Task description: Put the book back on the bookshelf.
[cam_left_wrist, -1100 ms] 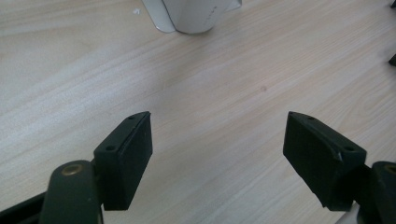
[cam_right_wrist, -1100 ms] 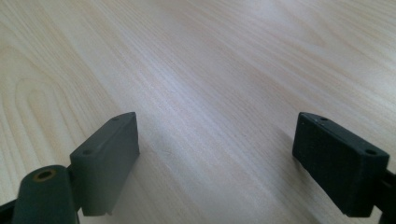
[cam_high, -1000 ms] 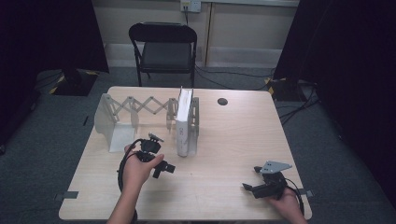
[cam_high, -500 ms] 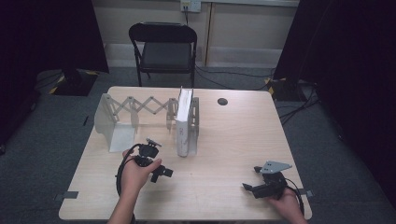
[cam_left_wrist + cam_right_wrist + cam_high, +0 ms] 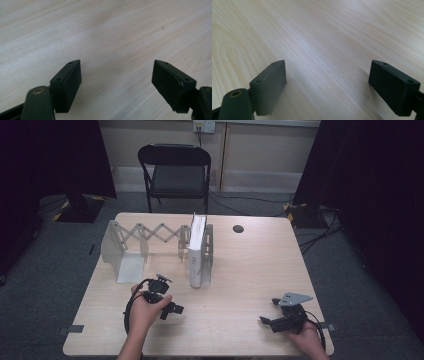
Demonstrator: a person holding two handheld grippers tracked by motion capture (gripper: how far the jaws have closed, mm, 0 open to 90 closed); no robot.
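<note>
- While both jaws gape, the left hand-held gripper point(image 5: 172, 310) hovers over the desk point(image 5: 250, 270) near the white book point(image 5: 197, 252).
- Right hand-held gripper point(image 5: 265, 321) — released too, holding nothing.

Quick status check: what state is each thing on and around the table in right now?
Left gripper: open, nothing between its jaws, above bare tabletop.
Right gripper: open, empty, low by the near edge.
White book: upright, at the rack's right end.
Expanding rack: stretched out.
Folding chair: unfolded, unoccupied.

Left claw point(image 5: 172, 309) and right claw point(image 5: 265, 321) both hang low, jaws spread wide, gripping nothing.
</note>
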